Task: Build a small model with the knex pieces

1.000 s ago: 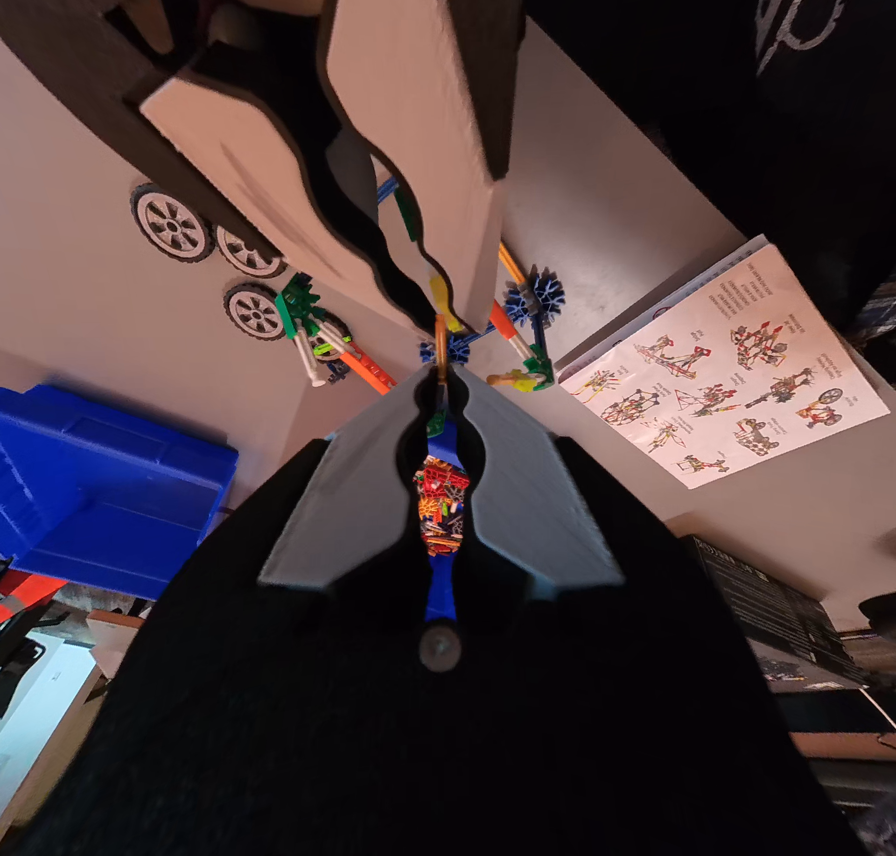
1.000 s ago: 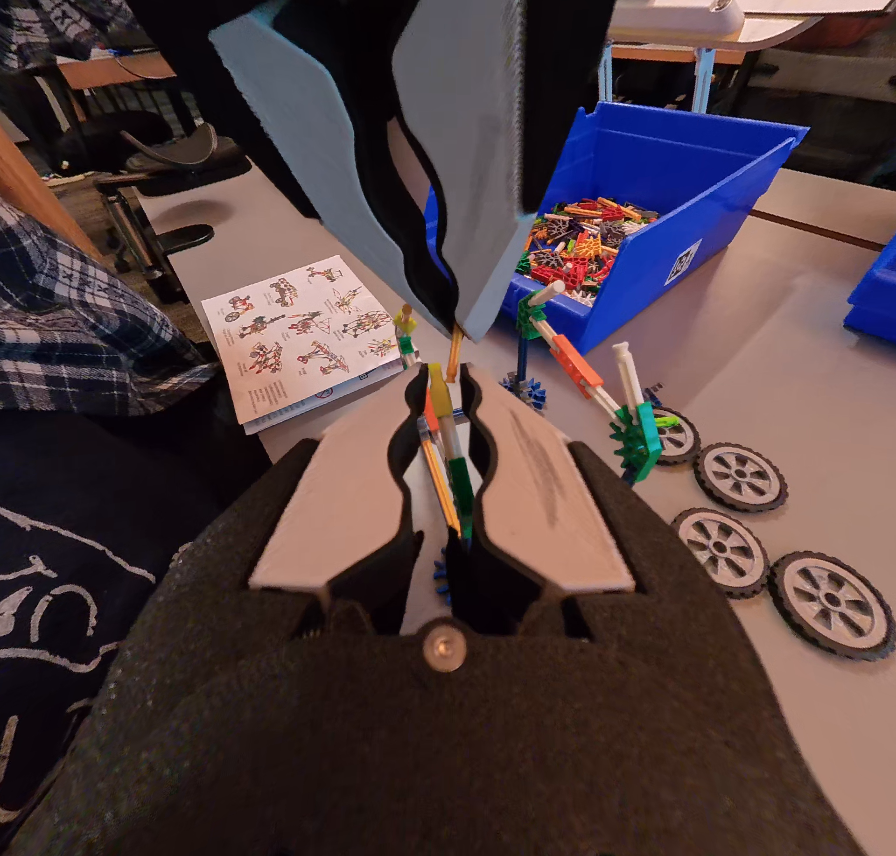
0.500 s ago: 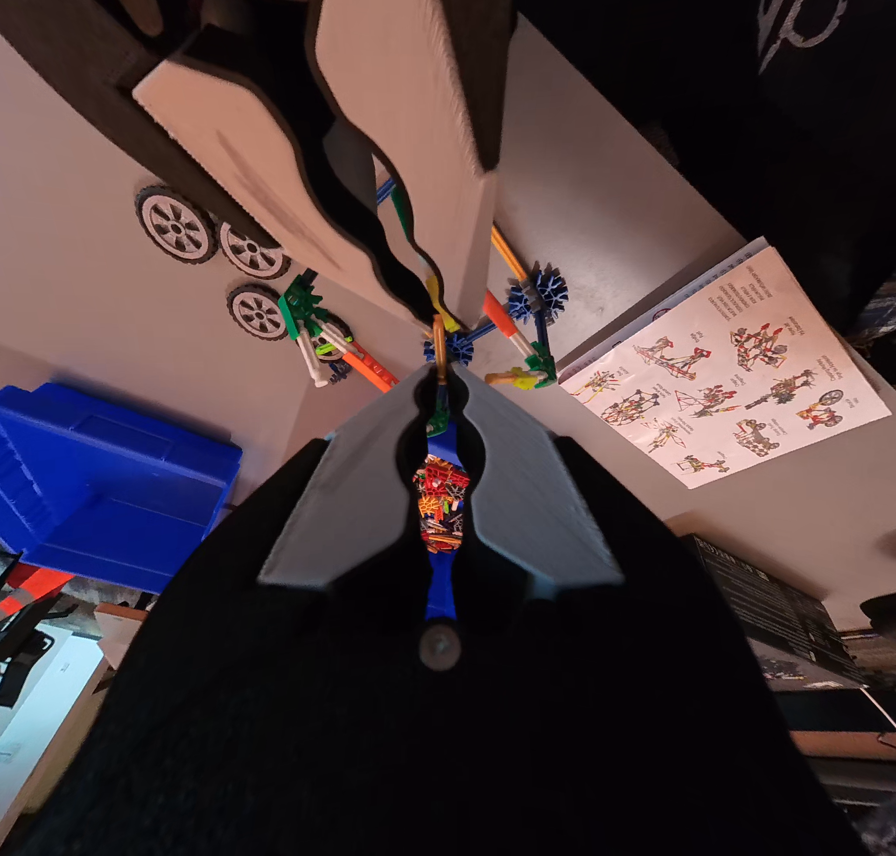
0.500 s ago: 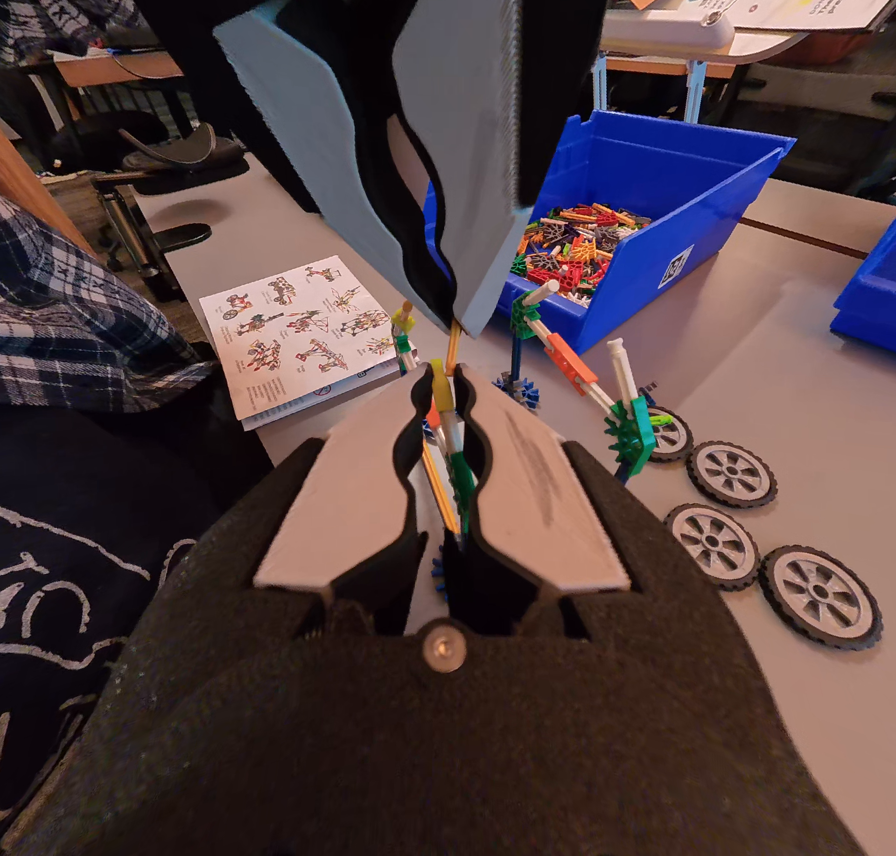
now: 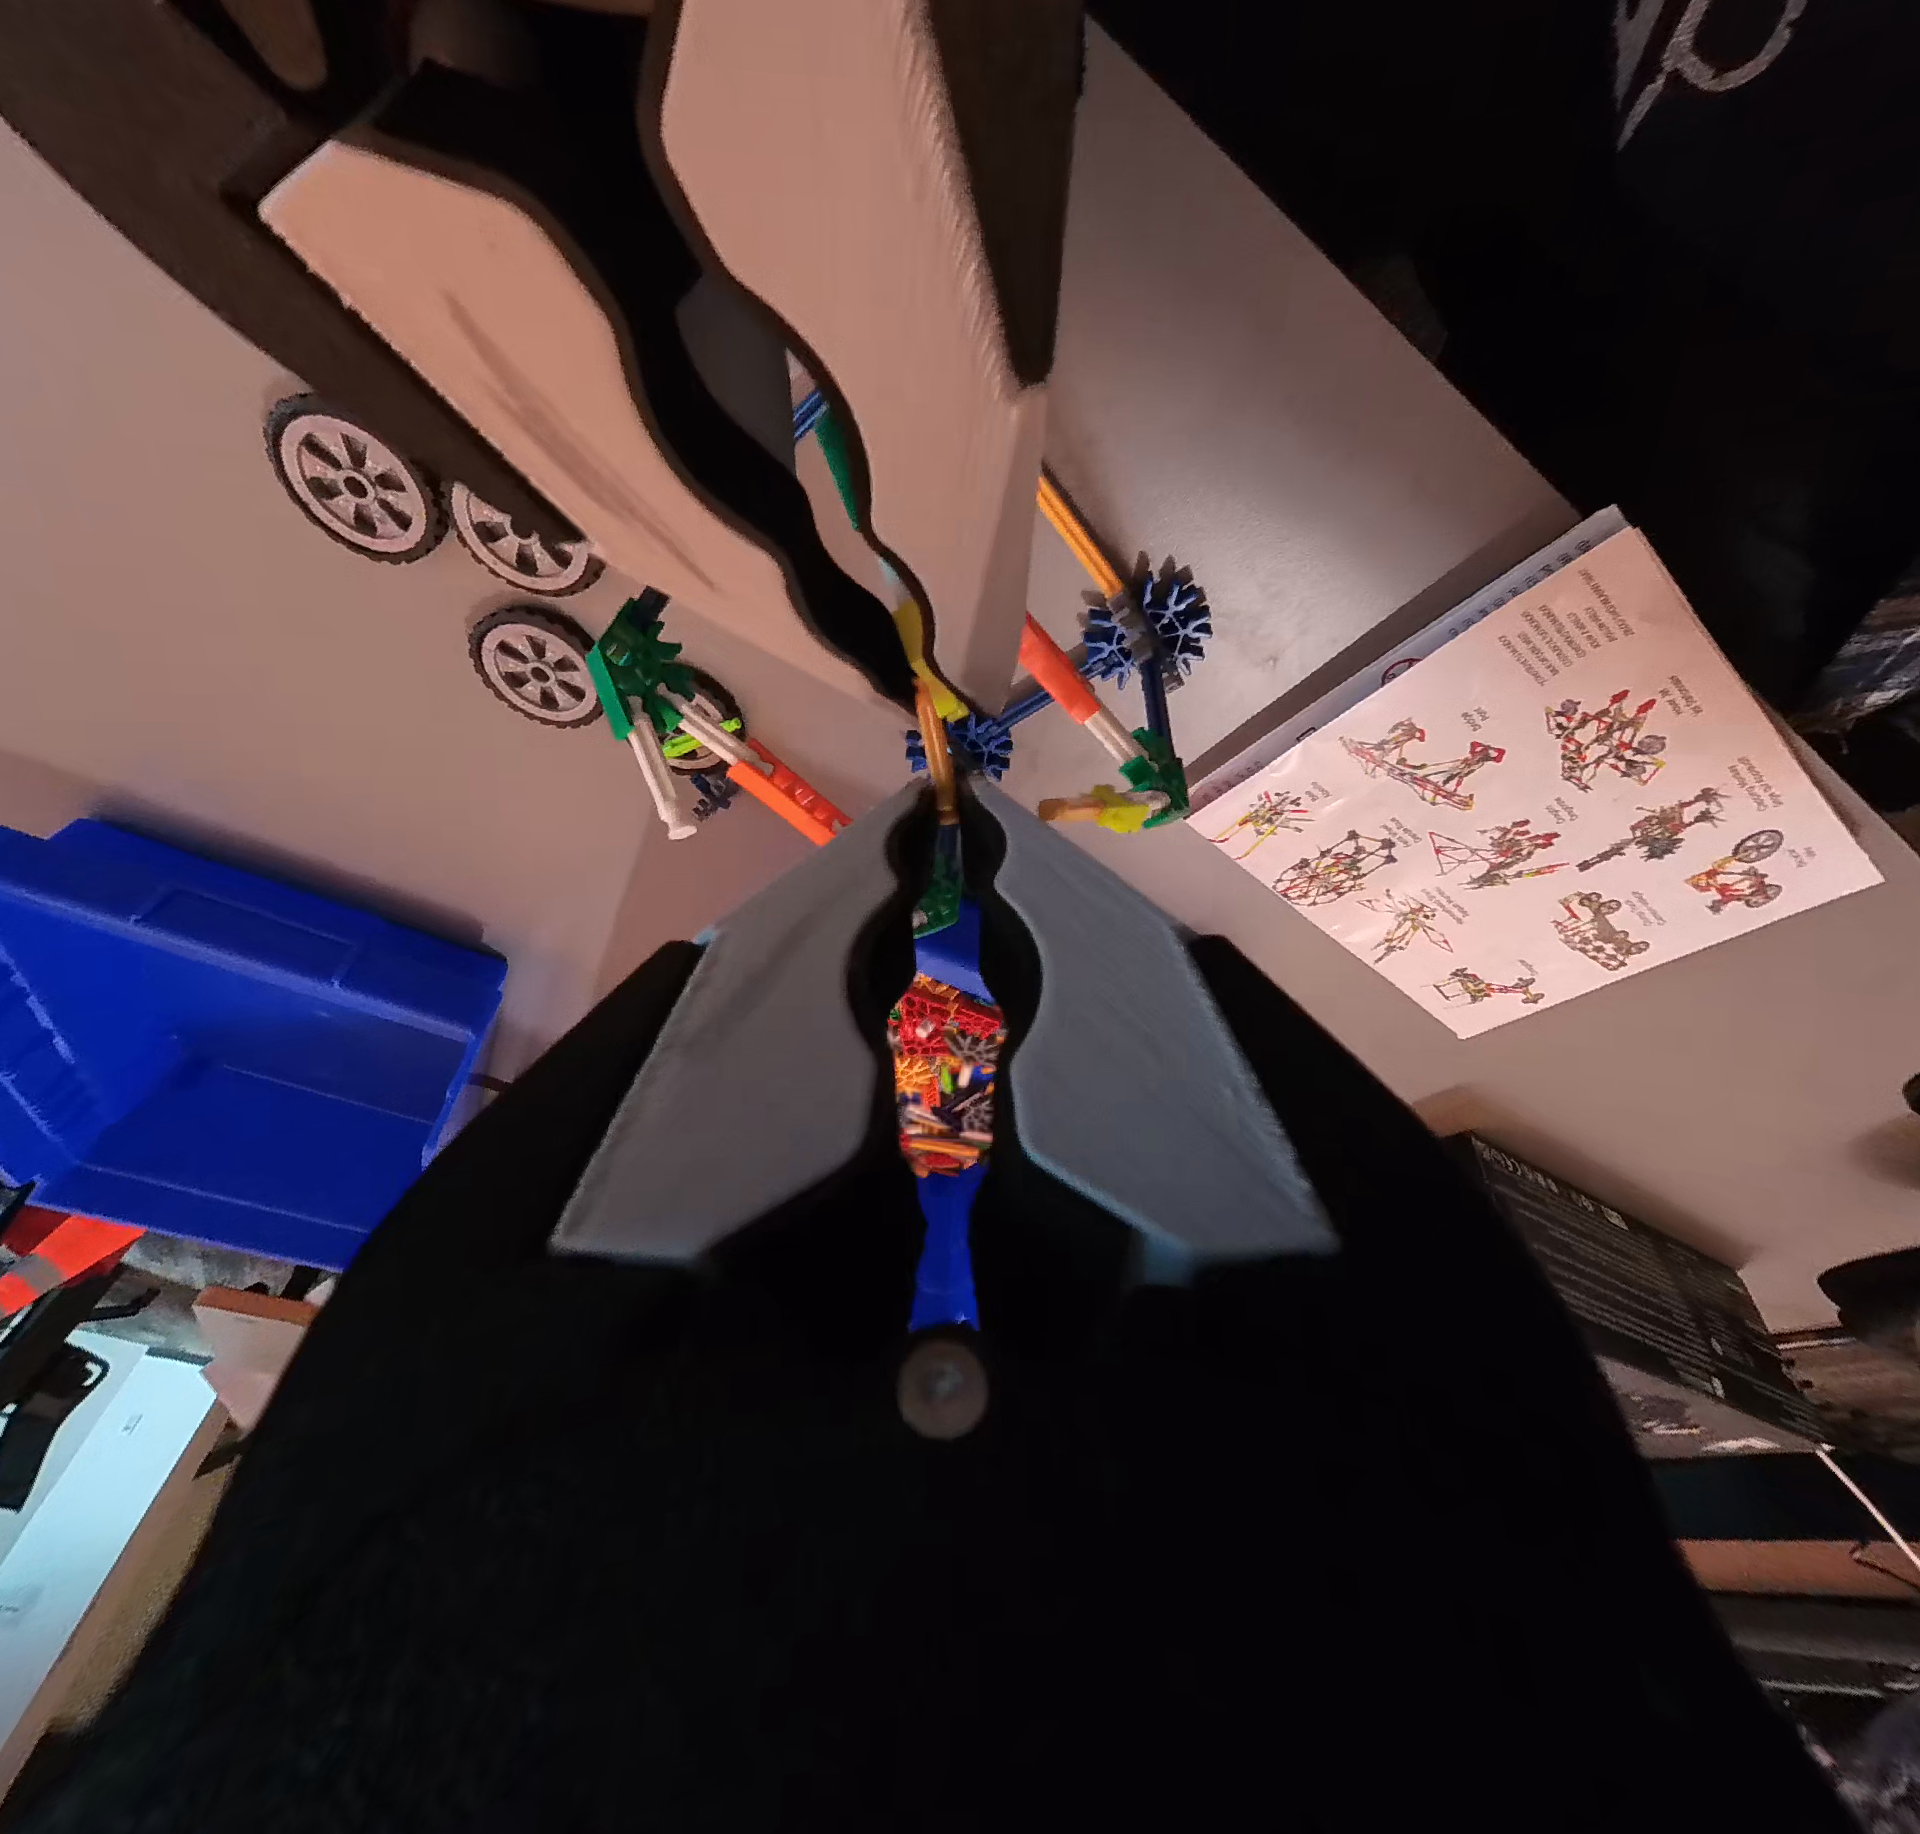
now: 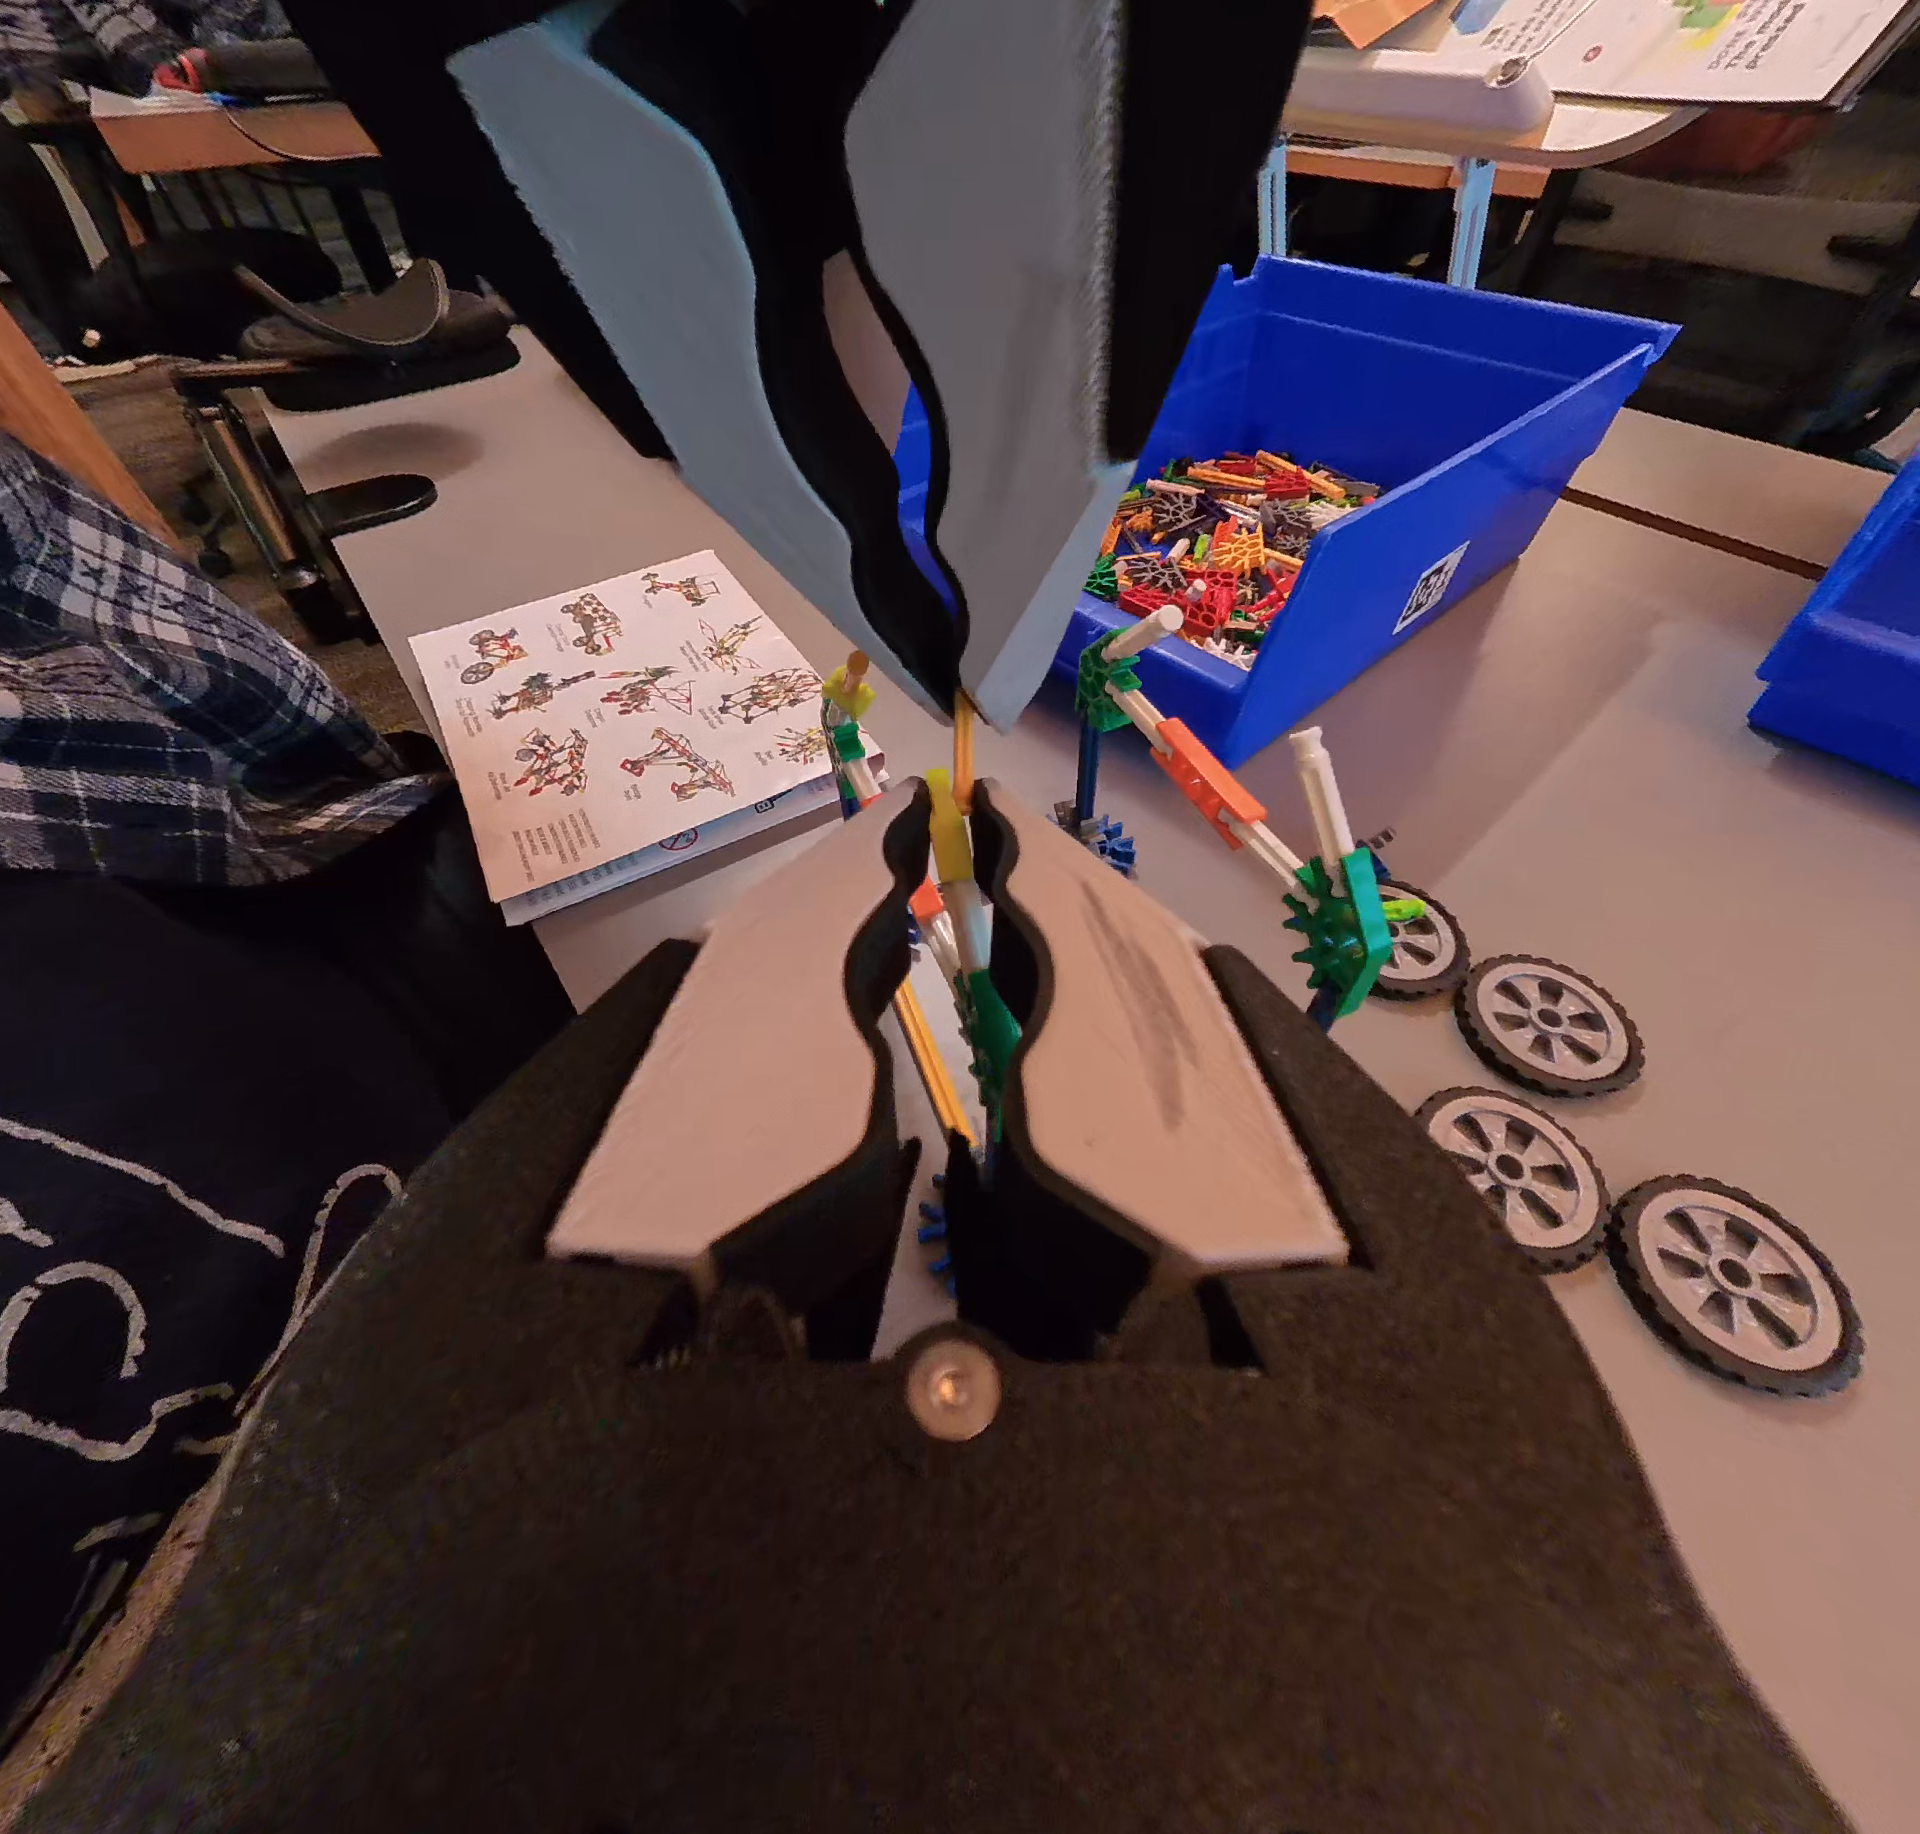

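My left gripper (image 5: 940,797) is shut on a thin orange rod (image 5: 933,750) that sticks out past its tips. My right gripper (image 6: 951,797) is shut on a yellow connector (image 6: 945,834) with a white rod and a green connector (image 6: 992,1021) behind it, part of a rod-and-connector model (image 6: 1205,776) held over the table (image 6: 1558,849). The two grippers face each other tip to tip. The orange rod's (image 6: 963,745) free end meets the yellow connector (image 5: 914,641). The left gripper comes down from above in the right wrist view (image 6: 966,698).
Three loose grey wheels (image 6: 1548,1026) lie right of the model, with a fourth on it. A blue bin (image 6: 1455,413) of small parts stands behind, and another blue bin (image 6: 1849,641) at the right edge. An instruction sheet (image 6: 623,714) lies left. A person's plaid sleeve (image 6: 156,693) is at far left. Both grippers' tips are close together, under 4 cm apart.
Both grippers stay shut and tip to tip. The views drift only slightly; the rod and the yellow connector keep their places between the fingers.
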Demonstrator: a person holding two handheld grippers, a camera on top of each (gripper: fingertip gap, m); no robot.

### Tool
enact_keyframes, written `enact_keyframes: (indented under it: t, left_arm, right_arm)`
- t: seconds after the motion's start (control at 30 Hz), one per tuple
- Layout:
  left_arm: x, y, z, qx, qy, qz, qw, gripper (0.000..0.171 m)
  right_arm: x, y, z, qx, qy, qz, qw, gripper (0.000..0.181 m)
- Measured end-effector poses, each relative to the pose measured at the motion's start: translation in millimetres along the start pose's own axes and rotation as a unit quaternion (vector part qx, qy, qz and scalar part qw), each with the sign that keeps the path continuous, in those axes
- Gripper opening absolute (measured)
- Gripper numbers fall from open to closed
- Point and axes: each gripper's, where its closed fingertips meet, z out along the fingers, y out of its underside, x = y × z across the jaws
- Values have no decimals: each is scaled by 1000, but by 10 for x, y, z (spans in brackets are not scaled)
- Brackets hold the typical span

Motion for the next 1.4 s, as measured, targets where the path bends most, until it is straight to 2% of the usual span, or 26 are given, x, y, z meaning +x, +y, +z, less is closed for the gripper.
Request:
enact_keyframes:
  t: [0.03, 0.17, 0.3, 0.5, 0.8, 0.9, 1.03, 1.17, 1.23, 1.33, 1.4]
  left_arm:
    - [-2, -1, -1, 3, 2, -4, 1000, 2]
    - [-36, -5, -37, 36, 5, -31, 999, 7]
    - [-34, -69, -101, 108, 25, -77, 991, 11]
    - [-19, -62, -109, 156, 27, -131, 979, 11]
    - [-74, -59, -205, 224, -30, -202, 953, 16]
    - [-67, -105, -297, 272, -47, -224, 935, 28]
    - [-75, -209, -300, 302, -80, -245, 918, 33]
    - [-113, -194, -106, 271, -119, -252, 922, 27]
    - [-120, -213, -82, 280, -120, -257, 917, 20]
    - [-119, -226, -72, 290, -117, -259, 914, 18]
    - [-129, -237, -98, 307, -117, -264, 907, 8]
  right_arm:
    - [2, -2, 1, 1, 0, 0, 1000, 6]
    - [20, -6, 1, 8, -3, 5, 1000, 6]
    - [30, -8, 5, 13, -6, 9, 1000, 6]
    - [28, -15, 18, 17, -8, 8, 1000, 6]
    - [77, -27, -14, 26, 1, 13, 1000, 6]
    - [100, -18, -24, 28, 5, 15, 999, 6]
    - [112, -24, -26, 33, 5, 18, 999, 6]
    - [114, -38, -31, 38, 4, 18, 999, 6]
    - [116, -29, -30, 38, 4, 18, 999, 6]
    - [118, -21, -35, 41, 2, 19, 999, 6]
    - [94, -19, -37, 43, -5, 16, 999, 6]
